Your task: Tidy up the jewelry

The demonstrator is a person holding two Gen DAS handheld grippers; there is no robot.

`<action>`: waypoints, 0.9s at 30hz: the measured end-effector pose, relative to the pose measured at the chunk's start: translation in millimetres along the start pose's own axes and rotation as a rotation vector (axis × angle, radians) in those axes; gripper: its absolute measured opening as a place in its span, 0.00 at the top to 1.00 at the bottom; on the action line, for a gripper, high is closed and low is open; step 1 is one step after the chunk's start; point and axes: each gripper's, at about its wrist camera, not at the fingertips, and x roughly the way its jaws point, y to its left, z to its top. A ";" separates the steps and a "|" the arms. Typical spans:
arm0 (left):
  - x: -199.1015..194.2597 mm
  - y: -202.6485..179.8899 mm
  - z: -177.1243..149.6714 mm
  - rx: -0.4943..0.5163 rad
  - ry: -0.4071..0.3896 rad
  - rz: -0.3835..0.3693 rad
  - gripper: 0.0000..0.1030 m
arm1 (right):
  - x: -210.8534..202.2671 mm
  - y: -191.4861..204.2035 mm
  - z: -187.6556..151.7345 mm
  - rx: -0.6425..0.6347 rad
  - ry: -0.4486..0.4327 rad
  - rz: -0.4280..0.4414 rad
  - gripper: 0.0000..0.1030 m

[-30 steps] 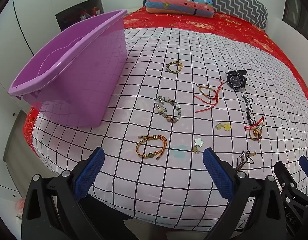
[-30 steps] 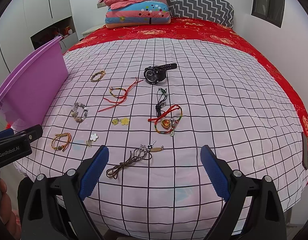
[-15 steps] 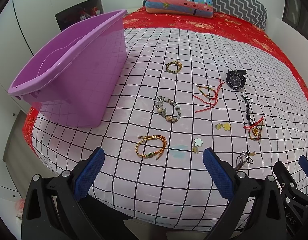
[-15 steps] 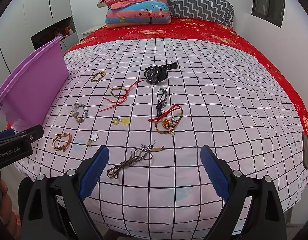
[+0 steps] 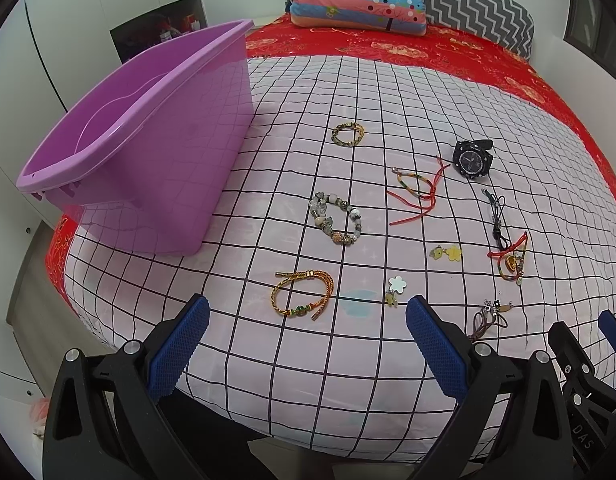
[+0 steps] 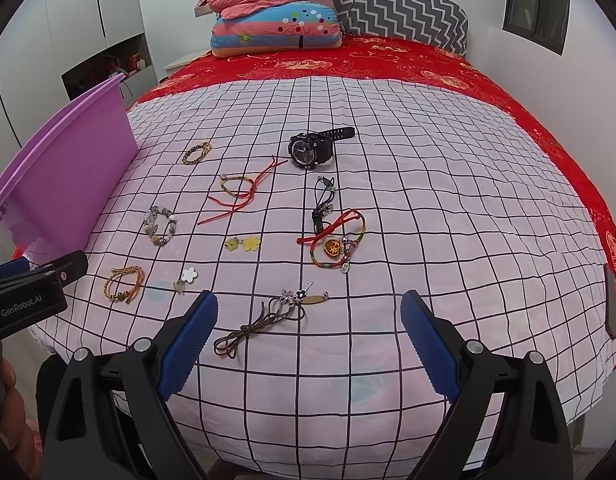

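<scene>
— Left hand-held gripper (image 5: 306,344) is spread wide with nothing between its blue pads, and the right hand-held gripper (image 6: 310,338) is just as wide and just as bare. Both hang at the foot of the bed (image 6: 448,208).

— So nothing's been sorted?

— Not that I can see. The purple bin (image 5: 148,152) stands ahead and to the left of the left one, and what shows of its inside looks empty. Every piece lies loose on the checked sheet.

— Which are closest?

— Just ahead of the left one, the orange cord bracelet (image 5: 303,293); past it the beaded bracelet (image 5: 336,218). Right in front of the right one, the brown cord necklace (image 6: 264,322). Farther out, the red-string charm bracelet (image 6: 334,242), and beyond that the black watch (image 6: 312,150).

— All still to do, then.

— I'd say the job is at its very start.
</scene>
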 end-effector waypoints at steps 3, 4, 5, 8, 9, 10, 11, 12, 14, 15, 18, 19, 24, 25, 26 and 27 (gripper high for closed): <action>0.5 0.1 0.0 0.001 0.001 -0.001 0.06 | -0.1 -0.3 0.1 0.000 0.000 0.000 0.14; 0.5 -0.1 -0.2 0.001 0.000 -0.001 0.06 | 0.0 -0.3 0.0 0.001 0.000 0.000 0.14; 0.5 0.1 -0.1 0.001 0.001 -0.001 0.06 | -0.2 -0.3 0.0 0.001 -0.001 -0.001 0.14; 0.5 0.0 -0.2 0.002 0.000 0.000 0.06 | -0.5 -0.5 0.3 0.004 -0.004 0.000 0.14; 0.5 -0.1 -0.2 0.002 0.000 0.000 0.06 | -0.3 -0.3 0.3 0.004 -0.003 0.001 0.14; 0.6 -0.1 -0.2 0.001 0.001 -0.001 0.06 | -0.1 -0.6 -0.1 0.004 -0.004 0.002 0.14; 0.6 0.1 -0.2 0.002 0.001 -0.001 0.06 | 0.2 -0.5 0.0 0.004 -0.004 0.003 0.14; 0.5 -0.1 -0.3 0.001 0.000 -0.001 0.06 | 0.4 -0.4 -0.2 0.004 -0.004 0.003 0.14; 0.5 0.0 -0.2 0.001 0.001 0.000 0.06 | 0.0 -0.8 -0.2 0.005 -0.003 0.003 0.14; 0.5 -0.2 -0.4 0.001 0.001 -0.001 0.06 | 0.0 -0.6 -0.3 0.004 -0.003 0.004 0.14; 0.4 -0.1 -0.4 0.001 0.000 0.000 0.06 | 0.0 -0.5 -0.4 0.005 -0.003 0.003 0.14; 0.6 -0.3 -0.3 0.001 0.000 -0.001 0.06 | 0.1 -0.2 -0.3 0.005 -0.003 0.004 0.14; 0.6 -0.1 -0.5 0.000 0.001 -0.001 0.06 | 0.2 -0.1 -0.5 0.006 -0.003 0.003 0.14; 1.1 -0.2 -1.0 0.001 0.001 -0.002 0.06 | 0.0 -0.3 -0.5 0.005 -0.003 0.003 0.14; 1.5 -0.2 -1.4 0.001 0.001 -0.003 0.06 | 0.3 -0.2 -0.7 0.005 -0.003 0.003 0.14; 2.0 0.3 -1.9 0.000 0.001 -0.007 0.06 | 0.6 -0.8 -1.2 0.004 -0.002 0.003 0.14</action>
